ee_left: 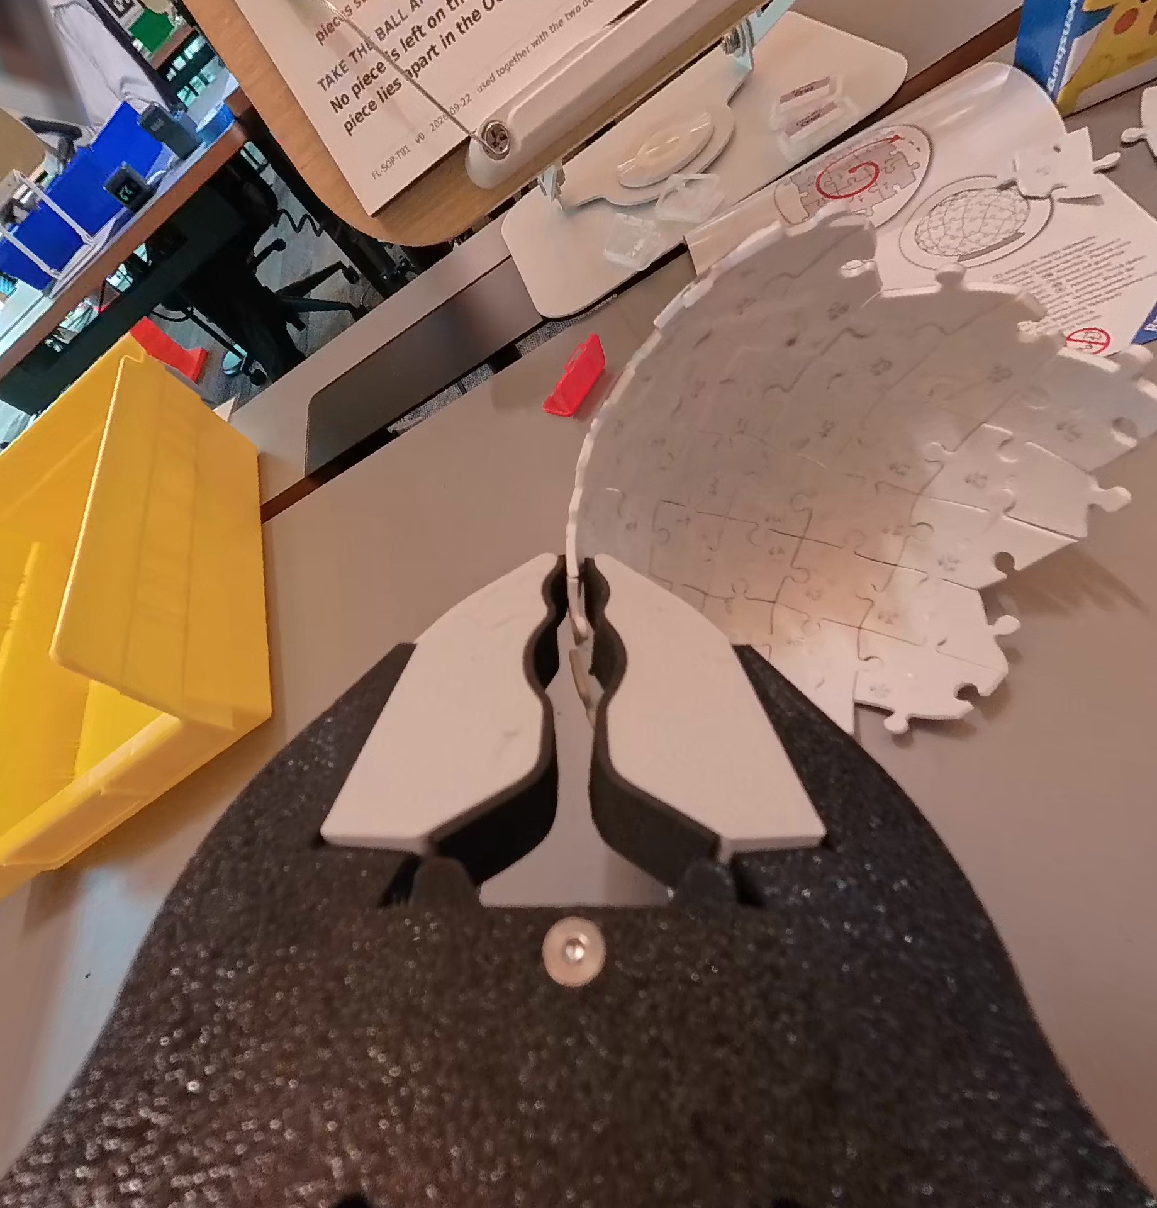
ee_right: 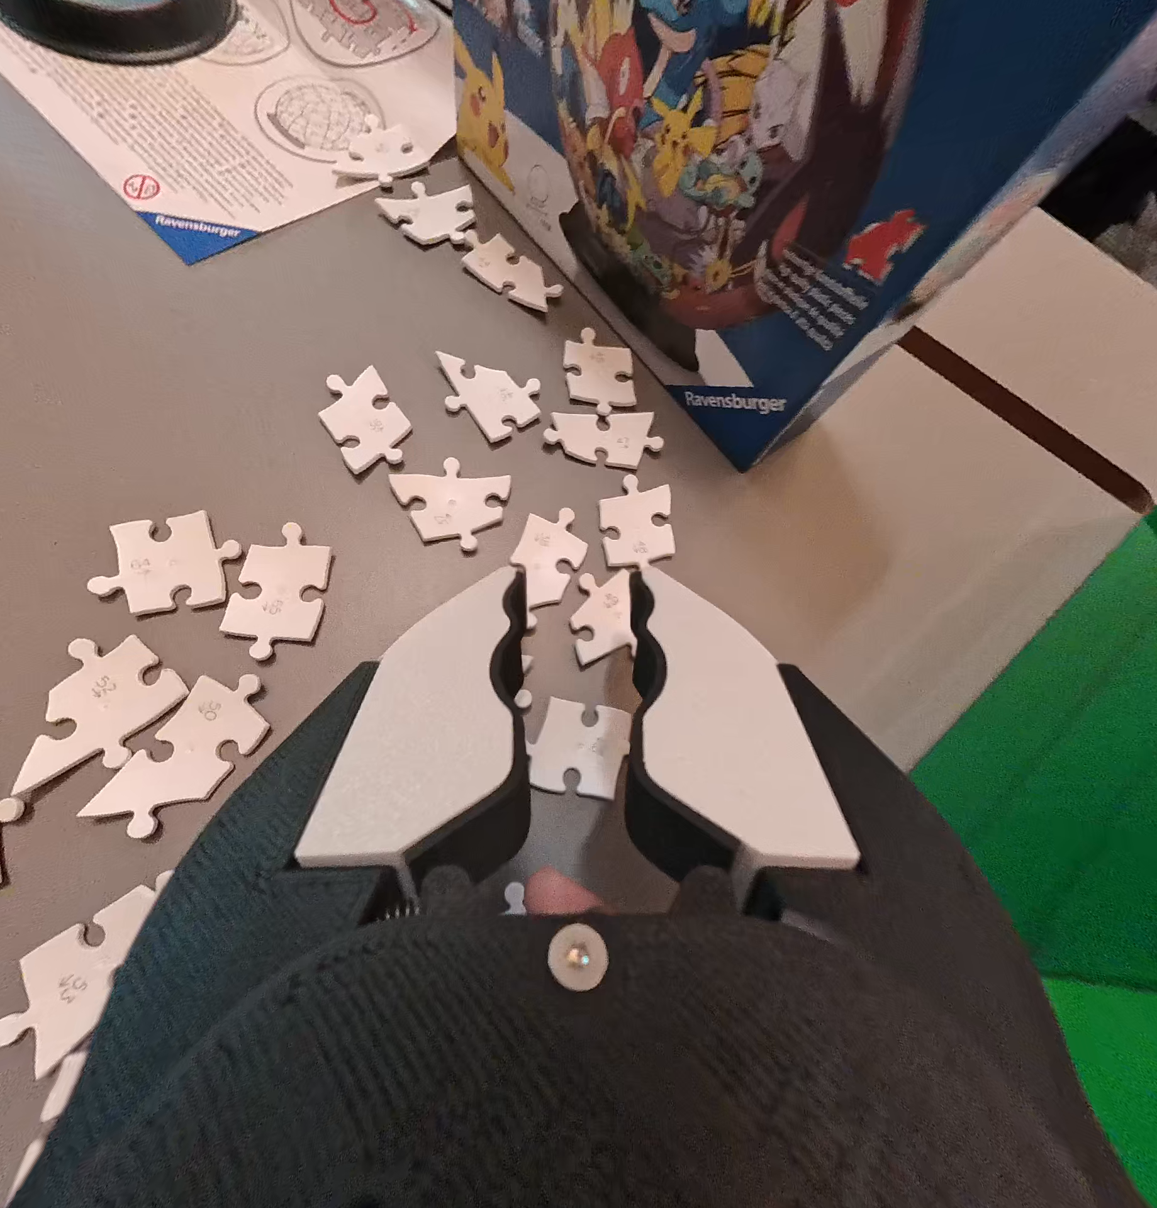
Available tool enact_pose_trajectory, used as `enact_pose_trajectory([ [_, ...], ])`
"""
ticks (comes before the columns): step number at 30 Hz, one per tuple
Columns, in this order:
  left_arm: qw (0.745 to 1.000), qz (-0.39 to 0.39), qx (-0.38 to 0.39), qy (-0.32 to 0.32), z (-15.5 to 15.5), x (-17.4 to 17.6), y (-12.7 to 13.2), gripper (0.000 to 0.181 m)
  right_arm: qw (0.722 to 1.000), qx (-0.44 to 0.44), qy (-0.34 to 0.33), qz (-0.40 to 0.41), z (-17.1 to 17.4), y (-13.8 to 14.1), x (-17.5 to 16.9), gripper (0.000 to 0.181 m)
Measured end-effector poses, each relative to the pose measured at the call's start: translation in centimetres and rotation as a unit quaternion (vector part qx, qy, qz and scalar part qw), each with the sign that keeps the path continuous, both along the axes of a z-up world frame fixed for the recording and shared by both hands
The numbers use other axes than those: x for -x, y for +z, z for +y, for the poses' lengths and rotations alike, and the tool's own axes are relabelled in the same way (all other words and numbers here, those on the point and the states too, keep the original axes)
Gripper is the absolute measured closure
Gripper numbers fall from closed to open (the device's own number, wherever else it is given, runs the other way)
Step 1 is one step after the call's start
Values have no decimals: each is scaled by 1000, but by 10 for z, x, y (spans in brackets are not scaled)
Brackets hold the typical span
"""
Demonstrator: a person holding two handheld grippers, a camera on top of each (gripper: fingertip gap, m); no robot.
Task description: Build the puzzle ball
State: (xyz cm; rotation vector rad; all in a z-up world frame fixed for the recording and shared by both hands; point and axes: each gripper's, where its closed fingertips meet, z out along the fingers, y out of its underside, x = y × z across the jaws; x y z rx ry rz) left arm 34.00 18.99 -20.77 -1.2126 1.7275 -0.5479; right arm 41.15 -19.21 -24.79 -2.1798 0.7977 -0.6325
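Observation:
In the left wrist view a partly built puzzle ball [ee_left: 837, 497], a white curved shell of joined pieces seen from its inner side, stands on the grey table. My left gripper [ee_left: 577, 575] is shut on the shell's near rim and holds it. In the right wrist view several loose white puzzle pieces lie white side up on the table. My right gripper [ee_right: 579, 582] is open and hovers just over them. One piece [ee_right: 605, 618] lies between its fingertips and another piece [ee_right: 579, 748] lies farther back between the fingers. Neither is gripped.
A yellow bin [ee_left: 105, 588] stands at the left. A small red part [ee_left: 579, 382], a white stand base [ee_left: 680, 157] and an instruction sheet [ee_left: 994, 229] lie behind the shell. The blue puzzle box [ee_right: 791, 196] stands behind the loose pieces. The table edge and green floor [ee_right: 1053, 817] are at right. Spacing between my two grippers at the tips: around 40 centimeters.

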Motion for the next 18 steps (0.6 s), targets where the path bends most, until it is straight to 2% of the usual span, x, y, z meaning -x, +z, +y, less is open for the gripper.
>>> enact_pose_trajectory([
  [9, 1000, -2, 3, -1, 0, 0, 0, 178, 998, 31, 38, 45, 13, -20, 7, 151],
  [18, 1000, -4, 5, -5, -3, -1, 1, 178, 997, 32, 61, 37, 26, -16, 7, 151],
])
